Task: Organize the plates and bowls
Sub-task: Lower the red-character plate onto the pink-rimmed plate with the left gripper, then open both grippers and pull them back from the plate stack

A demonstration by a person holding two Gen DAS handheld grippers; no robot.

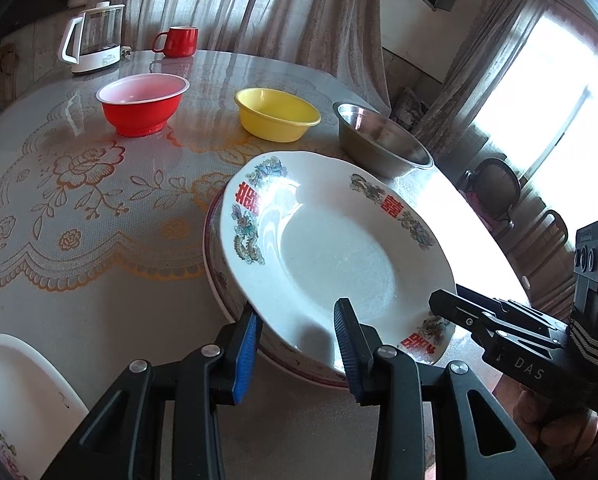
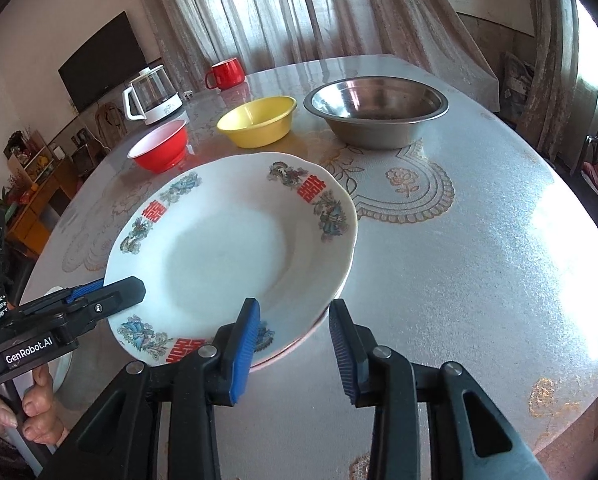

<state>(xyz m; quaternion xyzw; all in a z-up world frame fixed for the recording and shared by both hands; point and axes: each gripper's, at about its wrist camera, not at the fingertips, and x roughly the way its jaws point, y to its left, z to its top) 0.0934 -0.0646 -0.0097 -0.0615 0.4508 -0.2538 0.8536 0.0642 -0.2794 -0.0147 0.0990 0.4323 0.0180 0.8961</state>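
**Top plate hangs tilted over the stack, both grippers at its near rim**

I have the white plate (image 1: 331, 248) low and centre in both views, tilted above a second plate (image 1: 235, 312) whose reddish rim shows beneath it. My left gripper (image 1: 297, 344) straddles the near rim, jaws part open with the edge between them; I cannot tell whether the pads actually bite. In the right wrist view my right gripper (image 2: 295, 344) also stands with jaws apart at the lower right edge of the plate, and again contact is unclear.

To do this step well, I'd say level the plate first, centre it over the lower one, then ease it down flat so the rims nest without a clack. Both sides should come down together; a one-sided drop would let the glazed plate slide.

Further up the frame sit a red bowl (image 1: 143, 104), a yellow bowl (image 1: 277, 114) and a steel bowl (image 1: 383, 140), well apart from the stack. A kettle (image 1: 93, 38) and red mug (image 1: 177, 42) are at upper left. A third plate (image 1: 15, 384) pokes in at lower left. Nothing blocks the set-down; the table (image 1: 99, 320) edge at right is near
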